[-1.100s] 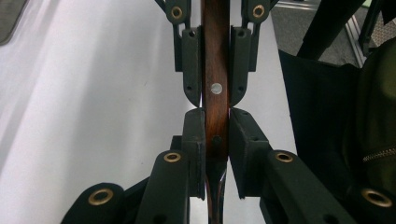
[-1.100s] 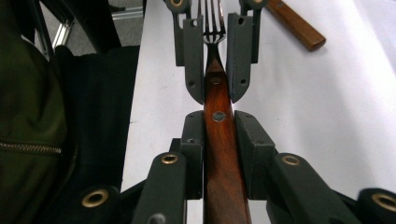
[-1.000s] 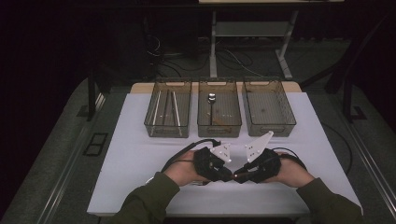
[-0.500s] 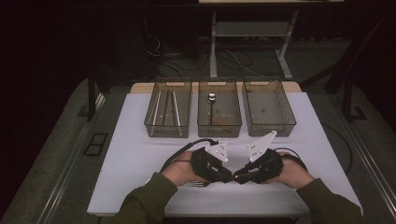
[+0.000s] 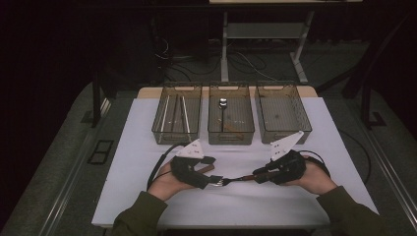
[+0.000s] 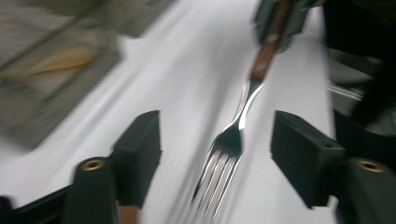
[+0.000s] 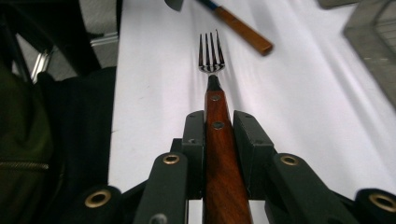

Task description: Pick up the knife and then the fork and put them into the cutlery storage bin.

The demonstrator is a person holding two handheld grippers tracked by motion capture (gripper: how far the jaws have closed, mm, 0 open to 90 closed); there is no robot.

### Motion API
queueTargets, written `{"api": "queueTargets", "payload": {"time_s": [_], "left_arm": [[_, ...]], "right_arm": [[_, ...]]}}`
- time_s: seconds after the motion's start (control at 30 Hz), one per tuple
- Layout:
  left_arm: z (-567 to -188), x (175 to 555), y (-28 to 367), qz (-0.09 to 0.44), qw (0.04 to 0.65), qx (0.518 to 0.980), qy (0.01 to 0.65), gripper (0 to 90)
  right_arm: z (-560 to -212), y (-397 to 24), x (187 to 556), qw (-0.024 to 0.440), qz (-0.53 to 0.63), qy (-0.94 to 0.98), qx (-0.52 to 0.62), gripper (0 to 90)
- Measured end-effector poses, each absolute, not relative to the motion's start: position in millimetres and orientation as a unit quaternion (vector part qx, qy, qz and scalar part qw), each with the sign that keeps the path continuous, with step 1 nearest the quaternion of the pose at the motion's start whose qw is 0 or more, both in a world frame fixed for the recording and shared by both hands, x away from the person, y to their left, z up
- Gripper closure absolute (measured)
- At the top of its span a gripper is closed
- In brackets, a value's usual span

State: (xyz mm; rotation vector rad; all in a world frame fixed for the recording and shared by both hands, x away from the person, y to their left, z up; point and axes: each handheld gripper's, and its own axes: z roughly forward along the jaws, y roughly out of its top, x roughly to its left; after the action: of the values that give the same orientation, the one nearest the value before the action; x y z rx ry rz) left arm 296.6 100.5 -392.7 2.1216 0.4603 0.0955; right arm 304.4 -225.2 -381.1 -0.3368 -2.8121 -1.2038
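Right tongs [image 7: 218,135] are pinching the wooden handle of a silver-tined fork with a riveted reddish-brown handle [image 7: 215,121], pads pressed flat against both sides of it. The fork sticks straight out ahead, level over the white surface [image 5: 147,196], tines pointing at the other hand.

Left tongs [image 6: 217,154] are spread and have just been opening up. The fork's tines sit in the gap between the two black pads [image 6: 140,154] but neither pad touches them, so the right side alone is carrying the thing. That view is pretty blurred.

From the high view both hands sit near the front edge of the surface, left tongs [image 5: 216,179] and right tongs [image 5: 255,174] facing each other with the fork [image 5: 236,179] bridging between them.

There's also a second utensil with a lighter brown wooden handle [image 7: 245,35] lying at an angle just past the fork's tines. Behind everything, three clear plastic bins [image 5: 280,132] stand in a row; the middle one has a spoon [image 5: 223,105] in it.
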Motion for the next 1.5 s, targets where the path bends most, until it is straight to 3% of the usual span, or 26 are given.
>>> {"api": "queueTargets", "payload": {"time_s": [0.23, 0.43, 0.67, 1.5], "left_arm": [[-412.0, 288.1, 134.8, 0.076, 0.465, 0.844, 0.254, 15.6], [-422.8, 280.7, 148.5, 0.102, 0.459, 0.840, 0.269, 11.6], [-430.2, 279.1, 152.0, 0.106, 0.455, 0.838, 0.283, 0.5], [-433.0, 279.3, 149.6, 0.108, 0.445, 0.845, 0.275, 0.0]], "right_arm": [[-374.9, -237.7, 313.3, 0.011, -0.408, -0.903, -0.137, 75.2], [-371.8, -246.6, 321.2, -0.002, -0.416, -0.895, -0.162, 75.1], [-364.3, -253.6, 329.7, -0.015, -0.425, -0.887, -0.182, 75.1], [-307.1, -307.7, 383.4, -0.097, -0.459, -0.837, -0.282, 75.1]]}}
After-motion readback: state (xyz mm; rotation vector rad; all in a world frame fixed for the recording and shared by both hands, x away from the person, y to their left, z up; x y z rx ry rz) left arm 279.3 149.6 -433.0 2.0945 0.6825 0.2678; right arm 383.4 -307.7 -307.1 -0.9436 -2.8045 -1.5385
